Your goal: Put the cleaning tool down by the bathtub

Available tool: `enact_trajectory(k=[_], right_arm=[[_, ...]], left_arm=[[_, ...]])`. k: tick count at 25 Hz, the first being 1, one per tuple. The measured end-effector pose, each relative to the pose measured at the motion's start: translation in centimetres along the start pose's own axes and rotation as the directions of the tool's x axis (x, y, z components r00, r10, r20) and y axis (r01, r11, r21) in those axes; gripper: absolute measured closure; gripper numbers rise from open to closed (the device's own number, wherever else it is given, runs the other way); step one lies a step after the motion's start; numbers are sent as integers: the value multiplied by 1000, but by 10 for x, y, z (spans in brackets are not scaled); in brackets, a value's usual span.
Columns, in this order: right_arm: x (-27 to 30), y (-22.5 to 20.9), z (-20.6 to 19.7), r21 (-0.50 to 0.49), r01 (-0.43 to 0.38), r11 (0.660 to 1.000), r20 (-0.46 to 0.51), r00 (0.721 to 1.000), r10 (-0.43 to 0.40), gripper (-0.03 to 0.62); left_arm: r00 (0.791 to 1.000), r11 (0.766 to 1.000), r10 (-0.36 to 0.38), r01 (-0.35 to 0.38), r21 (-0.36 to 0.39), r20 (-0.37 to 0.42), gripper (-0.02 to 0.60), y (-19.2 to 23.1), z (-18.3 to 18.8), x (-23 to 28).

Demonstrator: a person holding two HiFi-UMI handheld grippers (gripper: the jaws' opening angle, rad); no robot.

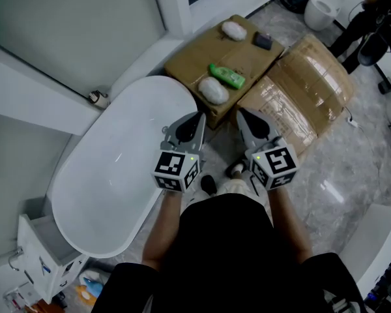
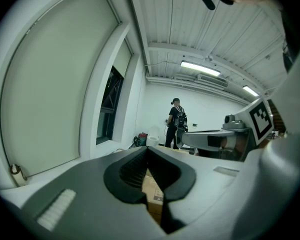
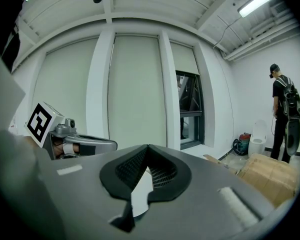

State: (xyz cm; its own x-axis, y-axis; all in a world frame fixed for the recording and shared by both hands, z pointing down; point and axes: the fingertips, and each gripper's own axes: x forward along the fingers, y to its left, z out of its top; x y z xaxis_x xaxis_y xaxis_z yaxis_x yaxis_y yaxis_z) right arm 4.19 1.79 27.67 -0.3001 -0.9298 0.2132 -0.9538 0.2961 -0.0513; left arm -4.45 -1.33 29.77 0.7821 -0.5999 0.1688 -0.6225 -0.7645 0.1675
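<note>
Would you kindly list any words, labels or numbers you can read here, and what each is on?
No text is legible.
Green bottle: label too small to read.
Cardboard box: print blurred.
Marker cube: square pattern only, no letters.

Tall blinded windows (image 3: pixel 135 89) overlook a glossy, perhaps marble, floor (image 1: pixel 352 162).
</note>
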Motion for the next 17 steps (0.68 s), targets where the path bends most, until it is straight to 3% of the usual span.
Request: enact_trajectory(k=[17], right_arm=[[-2, -6, -3, 22, 6, 1000, -7, 1000, -6, 586]], left_arm=[[1000, 1000, -2, 2, -4, -9, 583, -3, -4, 1]])
